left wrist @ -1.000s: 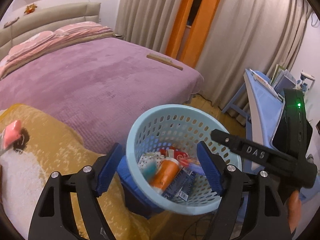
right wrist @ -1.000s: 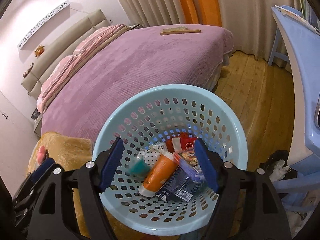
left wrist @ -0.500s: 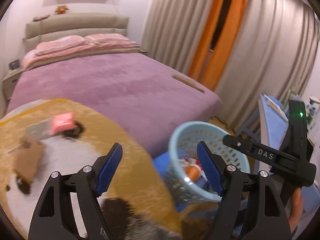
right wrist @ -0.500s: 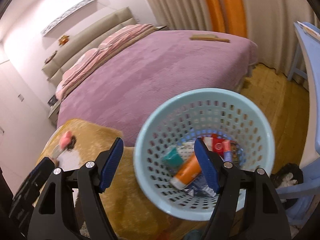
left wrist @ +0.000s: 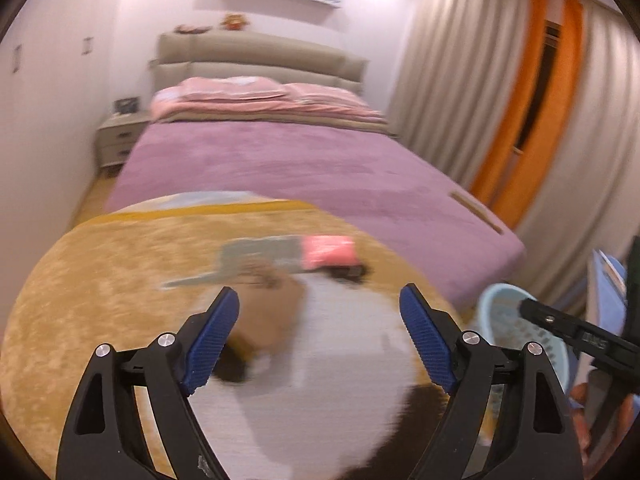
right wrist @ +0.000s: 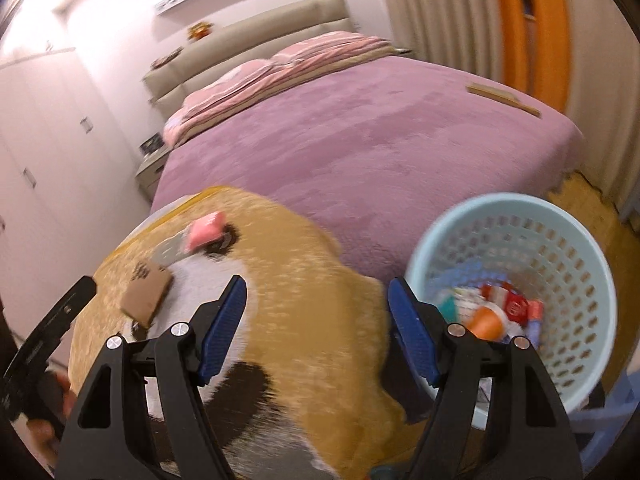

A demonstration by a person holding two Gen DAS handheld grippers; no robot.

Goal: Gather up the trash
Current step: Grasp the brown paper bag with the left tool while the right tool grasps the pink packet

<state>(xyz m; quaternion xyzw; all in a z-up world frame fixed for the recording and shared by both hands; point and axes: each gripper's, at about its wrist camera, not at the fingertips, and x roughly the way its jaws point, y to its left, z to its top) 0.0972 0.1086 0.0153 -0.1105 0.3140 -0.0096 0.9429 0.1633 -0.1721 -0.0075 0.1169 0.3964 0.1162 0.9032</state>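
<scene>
Over a round yellow plush rug, left wrist view: left gripper points down at the rug's white patch, its jaws opening, nothing between the blue pads. Picture blurred. Just beyond the fingertips lies a brown cardboard piece; past it a grey flat piece and, touching its right end, a pink packet. All three rest on the rug. Light-blue perforated basket sits at the right edge, partly behind the other gripper's black body. Purple bed fills the background; a wooden stick lies near its right edge.

Right wrist view: right gripper with jaws apart, empty, above the rug. Cardboard piece lies left of the left pad; grey piece and pink packet farther back. Basket stands to the right beside the rug, holding an orange tube, a red packet and other blurred wrappers. Bed behind, stick on it.
</scene>
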